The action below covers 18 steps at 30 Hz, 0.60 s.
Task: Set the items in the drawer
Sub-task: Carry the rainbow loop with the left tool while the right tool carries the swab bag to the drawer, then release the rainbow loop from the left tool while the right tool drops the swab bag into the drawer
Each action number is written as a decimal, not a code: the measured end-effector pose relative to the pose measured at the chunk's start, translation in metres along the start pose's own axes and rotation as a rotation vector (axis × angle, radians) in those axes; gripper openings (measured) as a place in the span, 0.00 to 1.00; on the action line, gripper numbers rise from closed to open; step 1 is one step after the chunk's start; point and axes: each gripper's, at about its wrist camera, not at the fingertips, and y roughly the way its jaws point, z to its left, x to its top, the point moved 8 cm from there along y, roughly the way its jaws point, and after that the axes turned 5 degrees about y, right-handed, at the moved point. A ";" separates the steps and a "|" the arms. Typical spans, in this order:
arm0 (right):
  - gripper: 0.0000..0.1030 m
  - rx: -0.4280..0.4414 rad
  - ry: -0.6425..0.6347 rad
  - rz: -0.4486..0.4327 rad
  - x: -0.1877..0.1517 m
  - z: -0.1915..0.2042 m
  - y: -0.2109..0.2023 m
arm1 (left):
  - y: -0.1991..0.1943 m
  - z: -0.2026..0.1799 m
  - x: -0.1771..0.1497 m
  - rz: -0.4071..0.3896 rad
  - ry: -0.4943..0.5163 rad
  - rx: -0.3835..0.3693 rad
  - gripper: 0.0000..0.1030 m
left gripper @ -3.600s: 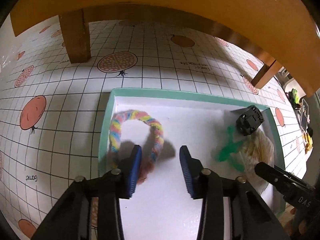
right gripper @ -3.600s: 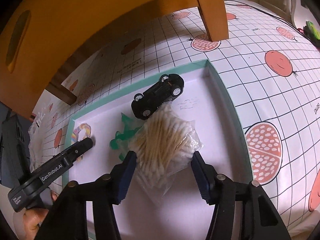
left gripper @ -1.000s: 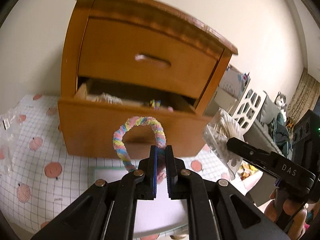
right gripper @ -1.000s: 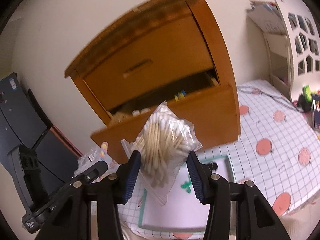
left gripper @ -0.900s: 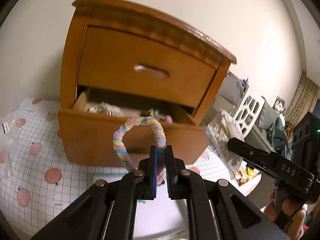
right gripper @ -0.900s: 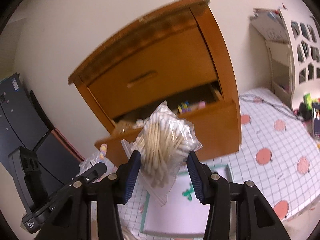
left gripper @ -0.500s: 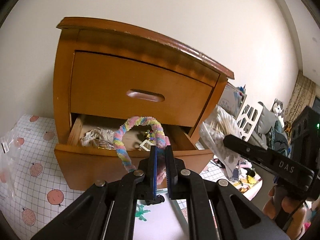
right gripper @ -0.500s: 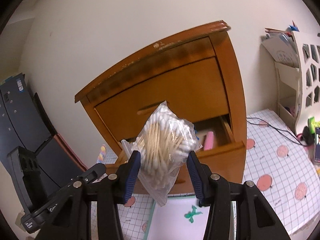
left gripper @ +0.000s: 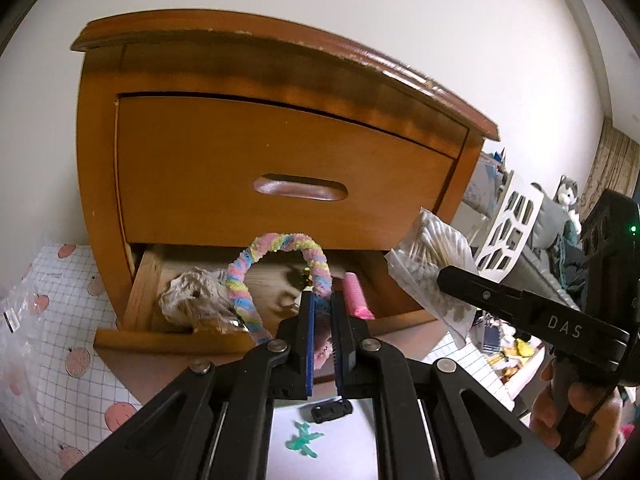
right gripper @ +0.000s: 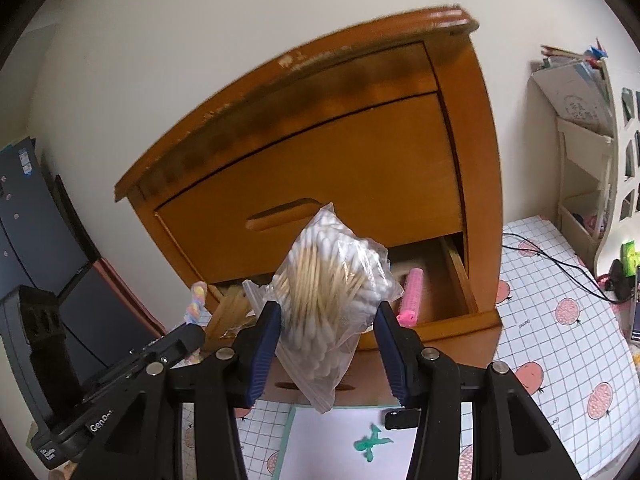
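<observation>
My left gripper (left gripper: 323,300) is shut on a pastel rainbow chenille loop (left gripper: 280,243), which arches up over the open lower drawer (left gripper: 160,340) of a wooden nightstand. My right gripper (right gripper: 327,316) is shut on a clear bag of cotton swabs (right gripper: 328,280), held in front of the same drawer (right gripper: 476,324); the bag (left gripper: 434,256) also shows at the right of the left wrist view. The drawer holds a crumpled paper wad (left gripper: 192,300), a pink block (right gripper: 412,298) and small dark items.
Below lies a teal-rimmed white tray (right gripper: 290,424) with a black toy car (left gripper: 332,410) and a green figure (right gripper: 372,446) on a fruit-print gridded cloth (right gripper: 568,344). The upper drawer (left gripper: 280,168) is closed. A white shelf unit (right gripper: 588,184) and cable stand right; dark boxes left.
Both grippers closed on their items in the tray, lifted them, and have risen and moved closer to the open lower drawer, whose inside is now in plain view.
</observation>
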 end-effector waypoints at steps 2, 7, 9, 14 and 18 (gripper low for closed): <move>0.49 -0.012 -0.006 0.012 0.003 -0.003 0.009 | 0.007 0.003 0.003 0.009 0.007 0.006 0.07; 0.49 -0.025 0.011 0.032 0.010 -0.011 0.025 | 0.019 0.013 0.004 0.020 -0.015 0.009 0.07; 0.49 -0.029 0.013 0.036 0.011 -0.013 0.031 | 0.024 0.017 0.002 0.030 -0.022 0.013 0.07; 0.49 -0.050 0.006 0.049 0.016 -0.019 0.045 | 0.035 0.023 0.004 0.043 -0.024 0.017 0.07; 0.49 -0.065 -0.005 0.072 0.017 -0.022 0.056 | 0.044 0.026 0.007 0.057 -0.024 0.026 0.07</move>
